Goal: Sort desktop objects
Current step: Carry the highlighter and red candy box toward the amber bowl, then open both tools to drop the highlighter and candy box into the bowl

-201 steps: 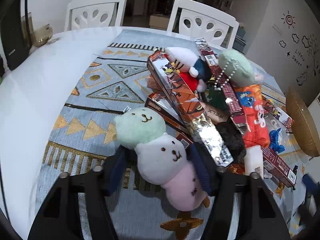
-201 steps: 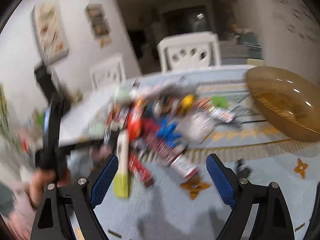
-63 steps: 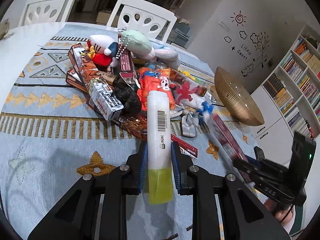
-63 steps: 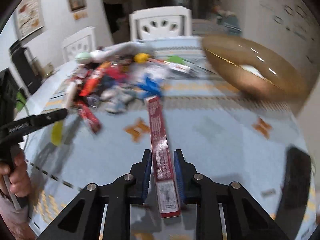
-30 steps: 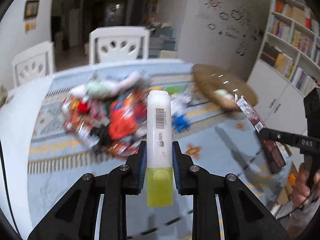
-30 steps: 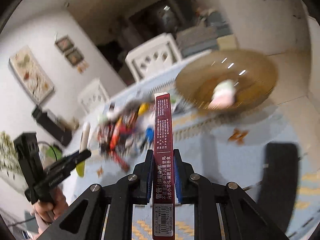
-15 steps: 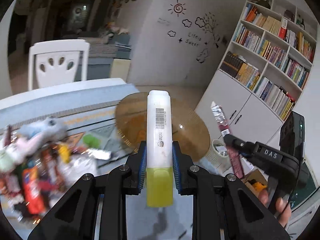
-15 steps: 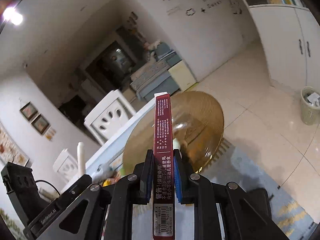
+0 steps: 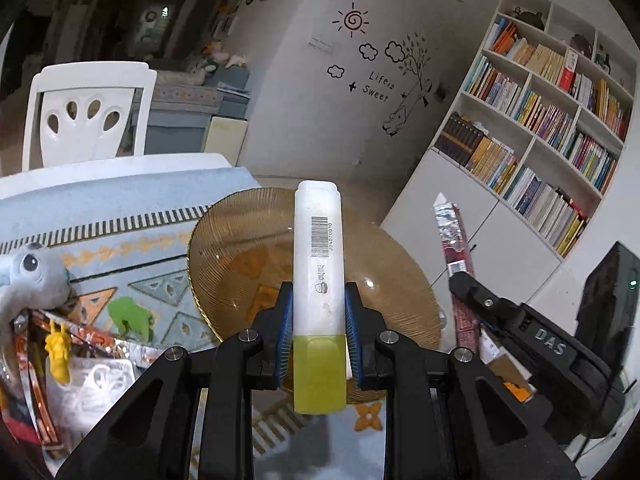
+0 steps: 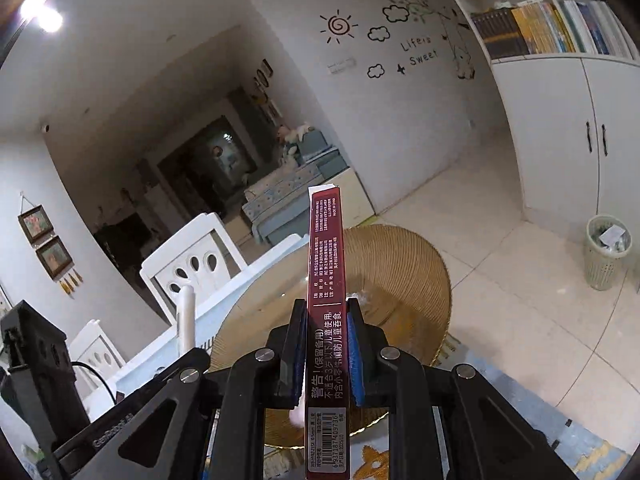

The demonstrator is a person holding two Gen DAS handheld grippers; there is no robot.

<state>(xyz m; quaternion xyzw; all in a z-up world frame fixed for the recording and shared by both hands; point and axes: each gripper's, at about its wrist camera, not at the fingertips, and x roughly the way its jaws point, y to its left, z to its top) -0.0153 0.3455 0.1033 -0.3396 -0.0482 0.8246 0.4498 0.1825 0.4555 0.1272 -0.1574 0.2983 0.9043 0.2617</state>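
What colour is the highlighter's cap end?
Yellow, on a white-barrelled highlighter; clearest in the left wrist view.

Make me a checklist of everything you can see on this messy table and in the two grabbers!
Surface: patterned blue cloth on a white table.
Job's things: highlighter; red box; amber bowl beyond both.
Clutter: grey plush, green toy, yellow toy, wrappers.
Grippers: left gripper clamps the highlighter; right gripper clamps the box.
Cables: one at the left gripper's body.
Surroundings: white chair, bookshelf, wastebasket.
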